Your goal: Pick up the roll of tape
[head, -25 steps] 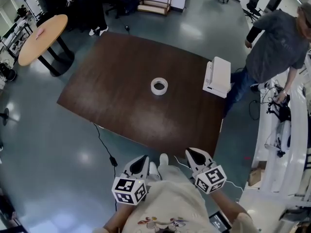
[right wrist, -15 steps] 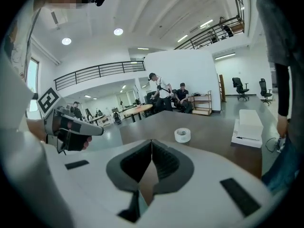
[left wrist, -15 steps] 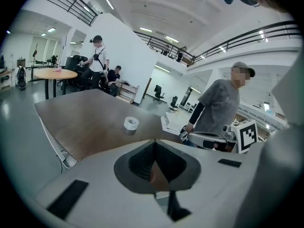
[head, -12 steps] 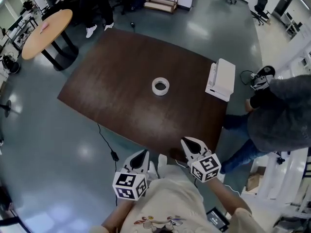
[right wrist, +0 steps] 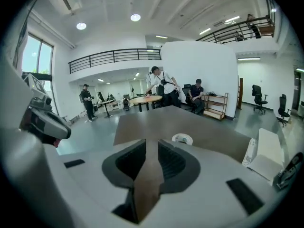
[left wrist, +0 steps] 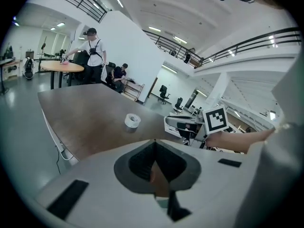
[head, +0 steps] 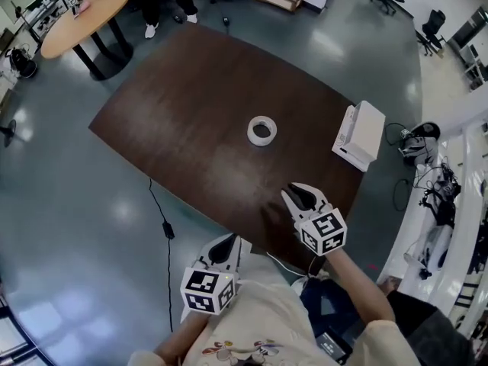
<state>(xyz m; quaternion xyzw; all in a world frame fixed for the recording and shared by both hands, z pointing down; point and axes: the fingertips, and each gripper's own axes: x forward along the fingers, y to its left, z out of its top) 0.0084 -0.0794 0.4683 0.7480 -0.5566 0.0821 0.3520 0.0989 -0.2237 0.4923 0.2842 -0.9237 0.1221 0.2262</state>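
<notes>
Plainly, the roll of tape (head: 261,130) is a small white ring with a pale inner core and an open middle. It lies flat on its side near the centre of the dark brown table (head: 191,105), clear of everything else and well apart from the white box (head: 361,134) at the table's right edge. From the right gripper view we see the roll (right wrist: 182,138) straight ahead, just above the jaw tips. From the left gripper view it (left wrist: 132,120) sits off to the left on the bare wood. Our right gripper (head: 293,193) has its jaws standing partly apart; they have just been opening, and only the table top shows through the gap, with nothing between them. Our left gripper (head: 227,241) has its tips pressed together, empty, off the table's near edge. Compared with a second ago, our right gripper has come forward from beside our body to over the near edge of the table, closer to the roll. The roll lies where it was, and the person in grey at the right has gone from the head view.
</notes>
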